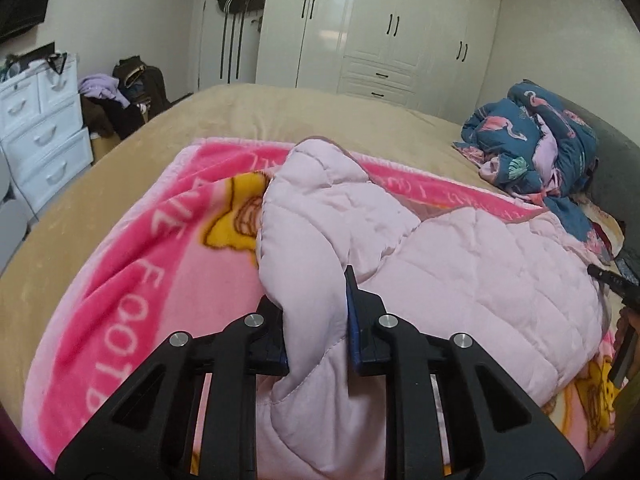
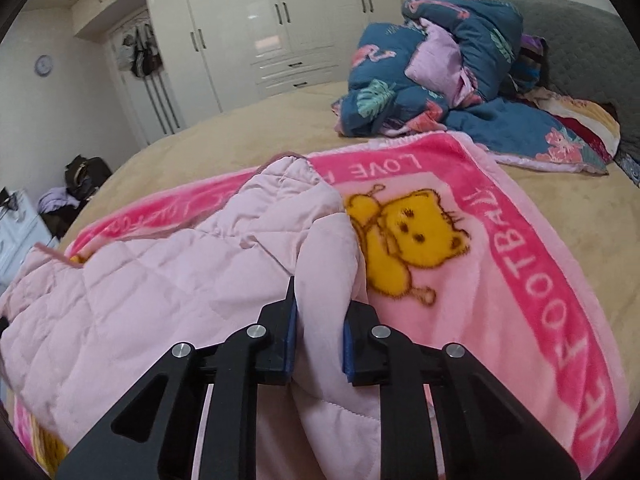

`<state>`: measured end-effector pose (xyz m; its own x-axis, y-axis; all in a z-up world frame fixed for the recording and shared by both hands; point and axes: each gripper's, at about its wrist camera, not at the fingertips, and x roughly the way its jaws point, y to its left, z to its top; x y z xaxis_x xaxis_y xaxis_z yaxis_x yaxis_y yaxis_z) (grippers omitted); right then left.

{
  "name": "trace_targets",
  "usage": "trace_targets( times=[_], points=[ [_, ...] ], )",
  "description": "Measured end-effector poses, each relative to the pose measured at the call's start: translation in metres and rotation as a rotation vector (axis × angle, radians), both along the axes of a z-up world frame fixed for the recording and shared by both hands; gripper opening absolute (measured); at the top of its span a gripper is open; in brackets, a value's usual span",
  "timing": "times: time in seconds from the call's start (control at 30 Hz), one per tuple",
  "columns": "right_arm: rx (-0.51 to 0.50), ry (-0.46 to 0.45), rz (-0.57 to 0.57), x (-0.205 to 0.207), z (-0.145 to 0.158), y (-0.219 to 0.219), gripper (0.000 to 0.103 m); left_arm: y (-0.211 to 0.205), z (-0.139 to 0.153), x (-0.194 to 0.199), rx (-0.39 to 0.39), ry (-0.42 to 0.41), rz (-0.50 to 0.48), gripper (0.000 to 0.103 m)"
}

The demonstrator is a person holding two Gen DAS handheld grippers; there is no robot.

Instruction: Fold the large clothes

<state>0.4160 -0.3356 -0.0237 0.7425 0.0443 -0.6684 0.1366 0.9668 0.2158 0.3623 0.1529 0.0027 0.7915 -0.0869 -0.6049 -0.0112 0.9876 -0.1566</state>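
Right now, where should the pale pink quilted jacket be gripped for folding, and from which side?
Best at its near edge, from the bed's near side. The quilted jacket lies spread on the pink blanket, and bunched folds rise there. The left tool and right tool each already pinch one such fold; the thick padding probably needs a deep bite.

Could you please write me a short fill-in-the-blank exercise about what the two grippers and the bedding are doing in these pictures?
1. Both the left gripper and the right gripper are shut on the pale pink quilted ____.
2. That garment lies on a pink blanket printed with a yellow ____.
3. The blanket is spread over the ____ bedsheet.
4. A crumpled blue duvet with a ____ print sits near the headboard.

Missing words: jacket; bear; beige; flamingo
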Motion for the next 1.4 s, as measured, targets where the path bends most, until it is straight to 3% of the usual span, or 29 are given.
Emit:
trace_targets(
  times=[0.07, 0.3, 0.53, 0.63, 0.73, 0.77, 0.8, 0.83, 0.87, 1.03, 1.3, 1.4],
  points=[
    [0.012, 0.018, -0.012, 0.009, -0.01, -0.001, 0.017, 0.006, -0.01, 0.008, -0.034, 0.017, 0.008, 0.013],
    [0.037, 0.074, -0.037, 0.027, -0.035, -0.003, 0.017, 0.014, -0.035, 0.029, -0.044, 0.072, -0.01, 0.015],
    [0.057, 0.081, -0.049, 0.02, -0.047, -0.004, 0.021, 0.017, -0.048, 0.037, -0.055, 0.095, -0.011, 0.017],
    [0.022, 0.084, -0.047, 0.014, -0.047, 0.0, 0.024, 0.017, -0.049, 0.035, -0.056, 0.097, -0.008, 0.019],
    [0.018, 0.086, -0.043, 0.007, -0.043, -0.001, 0.035, 0.015, -0.048, 0.033, -0.033, 0.108, 0.005, 0.026],
    [0.002, 0.08, -0.042, 0.003, -0.04, -0.001, 0.046, 0.014, -0.047, 0.031, -0.027, 0.112, 0.011, 0.033],
    [-0.014, 0.074, -0.053, -0.003, -0.037, -0.002, 0.071, 0.014, -0.045, 0.029, -0.023, 0.115, 0.015, 0.042],
    [-0.012, 0.065, -0.059, -0.008, -0.035, -0.002, 0.081, 0.014, -0.045, 0.028, -0.02, 0.118, 0.017, 0.047],
    [0.005, 0.046, -0.057, -0.016, -0.032, -0.004, 0.086, 0.013, -0.043, 0.025, -0.019, 0.118, 0.023, 0.059],
    [0.046, 0.002, -0.034, -0.052, -0.019, -0.006, 0.096, 0.011, -0.034, 0.011, -0.023, 0.119, 0.04, 0.093],
    [0.271, 0.025, -0.072, -0.096, -0.023, -0.025, 0.096, 0.02, -0.039, -0.016, -0.12, 0.178, 0.109, 0.094],
    [0.301, 0.034, -0.09, -0.105, -0.024, -0.027, 0.096, 0.035, -0.046, -0.029, -0.218, 0.215, 0.142, 0.094]
  ],
)
